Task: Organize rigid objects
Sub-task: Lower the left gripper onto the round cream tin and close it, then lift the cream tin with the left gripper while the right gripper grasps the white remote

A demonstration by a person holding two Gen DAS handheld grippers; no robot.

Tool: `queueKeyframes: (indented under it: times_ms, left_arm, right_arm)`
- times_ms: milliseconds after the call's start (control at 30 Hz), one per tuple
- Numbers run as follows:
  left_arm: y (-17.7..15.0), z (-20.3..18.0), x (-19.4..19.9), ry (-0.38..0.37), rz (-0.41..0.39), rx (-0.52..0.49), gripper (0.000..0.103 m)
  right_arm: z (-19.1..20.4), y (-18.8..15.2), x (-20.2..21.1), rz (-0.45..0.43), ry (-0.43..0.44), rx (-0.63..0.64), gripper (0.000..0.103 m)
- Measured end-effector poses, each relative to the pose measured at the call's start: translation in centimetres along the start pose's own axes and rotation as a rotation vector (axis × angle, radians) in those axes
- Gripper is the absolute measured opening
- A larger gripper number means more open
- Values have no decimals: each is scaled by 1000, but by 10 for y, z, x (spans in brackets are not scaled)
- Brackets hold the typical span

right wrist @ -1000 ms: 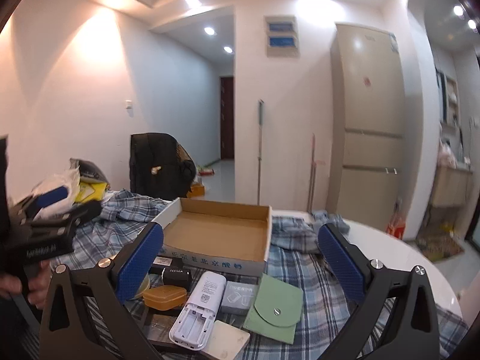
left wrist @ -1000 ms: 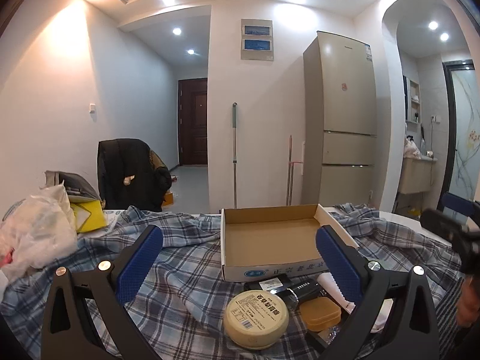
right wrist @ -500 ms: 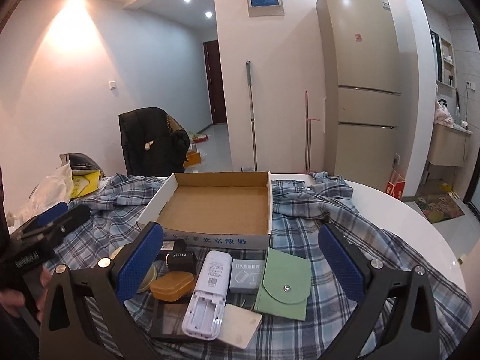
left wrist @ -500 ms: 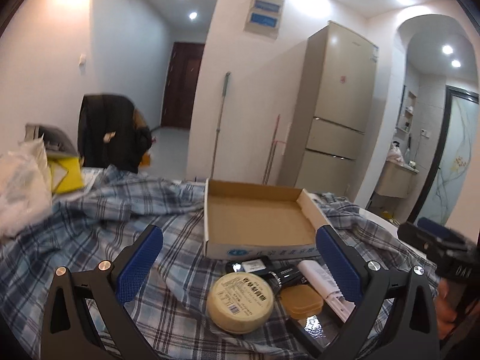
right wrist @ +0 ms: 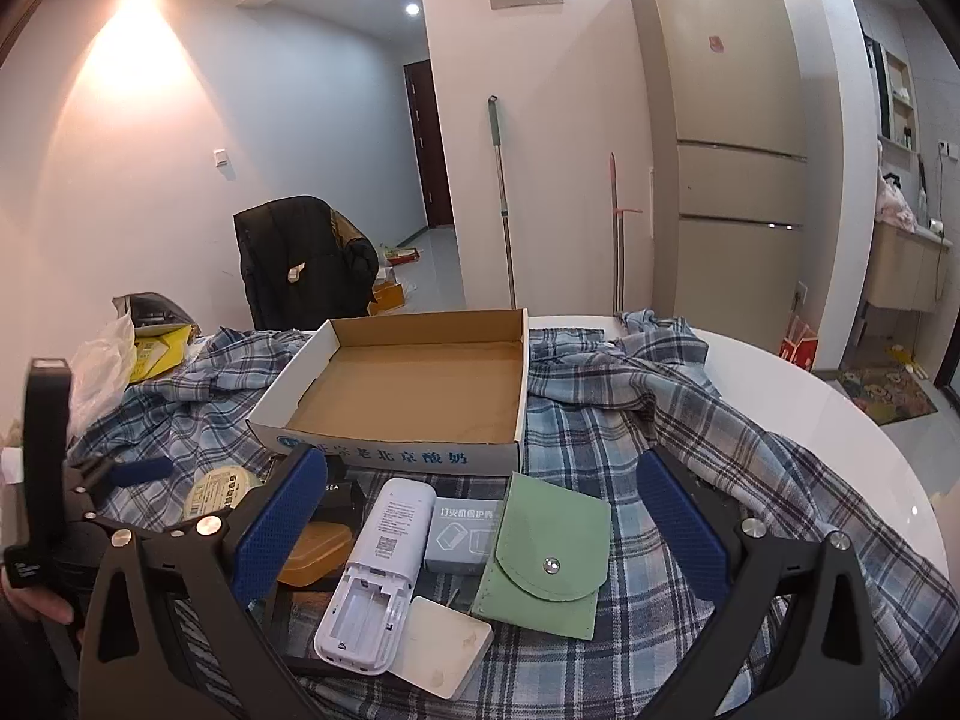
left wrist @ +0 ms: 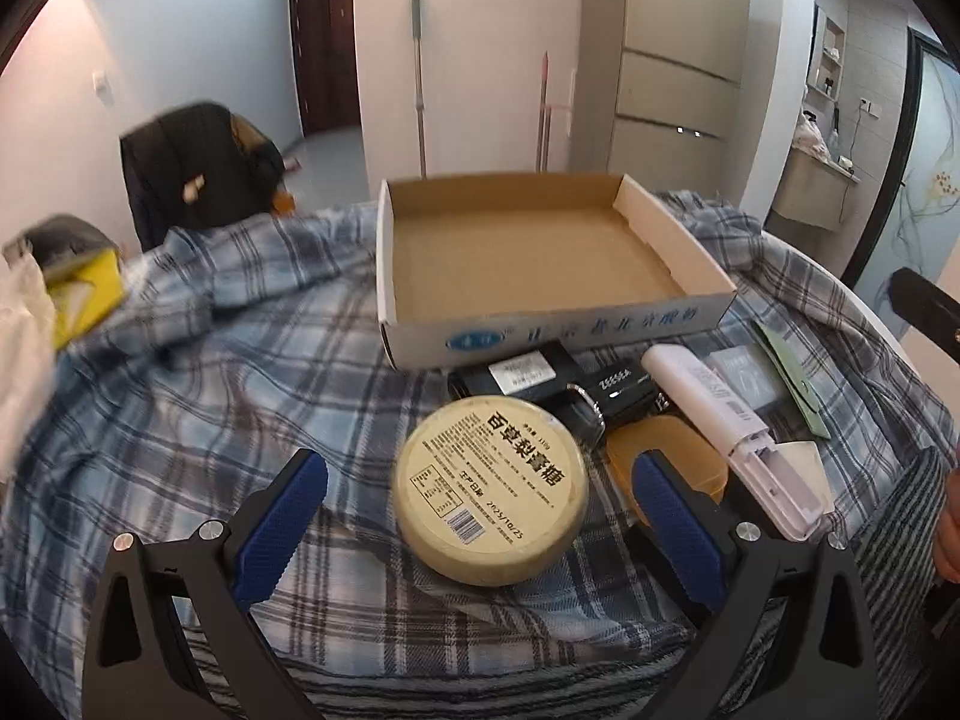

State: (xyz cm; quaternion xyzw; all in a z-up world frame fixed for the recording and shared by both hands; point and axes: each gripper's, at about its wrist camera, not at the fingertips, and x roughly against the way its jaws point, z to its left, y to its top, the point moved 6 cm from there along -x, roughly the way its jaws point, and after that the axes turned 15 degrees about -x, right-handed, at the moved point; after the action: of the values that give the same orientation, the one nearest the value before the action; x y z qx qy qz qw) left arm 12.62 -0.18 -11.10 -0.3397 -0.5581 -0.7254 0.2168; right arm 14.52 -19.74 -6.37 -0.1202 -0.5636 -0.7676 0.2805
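An empty cardboard box (left wrist: 534, 267) (right wrist: 414, 396) sits on a plaid cloth. In front of it lie small items. My left gripper (left wrist: 480, 519) is open, its fingers either side of a round cream tin (left wrist: 489, 489), just short of it. Beside the tin are black boxes (left wrist: 522, 375), an amber case (left wrist: 666, 456) and a white device (left wrist: 726, 420). My right gripper (right wrist: 480, 519) is open above the white device (right wrist: 378, 570), a grey packet (right wrist: 465, 534) and a green pouch (right wrist: 549, 552). The left gripper (right wrist: 120, 474) also shows at the left of the right wrist view.
The plaid cloth (right wrist: 690, 438) covers a round white table (right wrist: 840, 438). A white plastic bag (left wrist: 21, 348) and yellow packet (left wrist: 84, 294) lie at the left. A chair with a black jacket (right wrist: 300, 258) stands behind the table. A white lid (right wrist: 444, 645) lies near the front edge.
My left gripper has dropped and moved forward, so the round tin now lies between its fingers. My right gripper has tilted down slightly over the items.
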Motion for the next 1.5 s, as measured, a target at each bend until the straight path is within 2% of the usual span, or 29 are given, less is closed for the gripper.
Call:
queueKeyframes:
  times_ms: [100, 167, 200, 367, 500, 633, 733, 833, 900, 1000, 1167, 1233, 1333, 1433, 1500]
  left_arm:
    - [1, 2, -10, -35, 25, 9, 101]
    - [-1, 3, -18, -38, 68, 7, 84]
    - [-1, 2, -22, -46, 83, 3, 80]
    - [-2, -5, -27, -71, 102, -32, 78]
    - [-3, -2, -26, -70, 104, -22, 77]
    - [2, 7, -7, -39, 25, -12, 77]
    - [9, 14, 15, -27, -84, 37, 77]
    - [14, 25, 35, 75, -197, 85, 77]
    - [17, 29, 45, 93, -249, 106, 77]
    - [19, 35, 57, 74, -310, 142, 77]
    - [19, 43, 67, 96, -362, 168, 77]
    - [18, 44, 68, 97, -364, 169, 77]
    - [16, 43, 67, 125, -358, 157, 77]
    - [15, 41, 64, 159, -336, 136, 77]
    - [14, 40, 60, 162, -322, 131, 77]
  right_arm:
    - [0, -1, -2, 10, 5, -2, 103]
    - [1, -3, -5, 23, 6, 8, 103]
    - [2, -5, -6, 29, 6, 13, 103]
    - [4, -10, -11, 65, 14, 22, 103]
    - [4, -13, -14, 83, 14, 21, 103]
    - [3, -14, -12, 86, 18, 11, 103]
    - [4, -16, -12, 95, 31, 7, 103]
    - [5, -14, -11, 60, 0, 26, 103]
    - [3, -10, -8, 46, -26, 18, 94]
    - [5, -6, -7, 84, -15, -14, 88]
    - [19, -18, -26, 287, 56, -44, 77]
    - [23, -27, -37, 357, 42, -44, 75]
    - [29, -36, -49, 381, -4, -11, 73]
    - [37, -43, -58, 419, -11, -3, 65]
    - [37, -49, -64, 440, -56, 2, 59]
